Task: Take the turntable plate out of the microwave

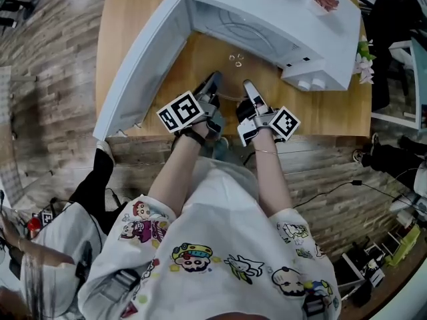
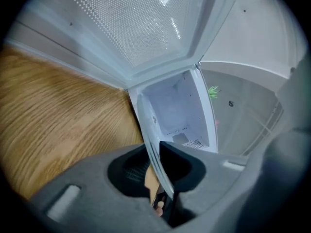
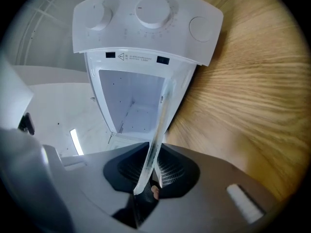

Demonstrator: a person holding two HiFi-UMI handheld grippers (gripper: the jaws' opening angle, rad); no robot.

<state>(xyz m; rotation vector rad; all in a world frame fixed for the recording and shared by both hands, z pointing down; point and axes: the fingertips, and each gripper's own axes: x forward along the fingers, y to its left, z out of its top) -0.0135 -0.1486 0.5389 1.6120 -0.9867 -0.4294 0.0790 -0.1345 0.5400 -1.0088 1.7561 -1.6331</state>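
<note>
The clear glass turntable plate [image 1: 231,91] hangs above the wooden table [image 1: 127,19], just in front of the open white microwave [image 1: 267,5]. My left gripper [image 1: 213,80] is shut on its left rim and my right gripper [image 1: 248,85] on its right rim. In the left gripper view the plate [image 2: 156,154] runs edge-on between the pads of the left gripper [image 2: 160,174], with the empty cavity [image 2: 177,110] beyond. In the right gripper view the plate's rim [image 3: 158,125] sits between the pads of the right gripper [image 3: 149,171], below the knob panel [image 3: 146,18].
The microwave door [image 1: 143,59] swings out to the left, across the table's left edge. Small clear pieces [image 1: 235,59] lie on the table before the cavity. Flowers [image 1: 364,62] stand at the table's right edge. A second person [image 1: 60,245] is at lower left.
</note>
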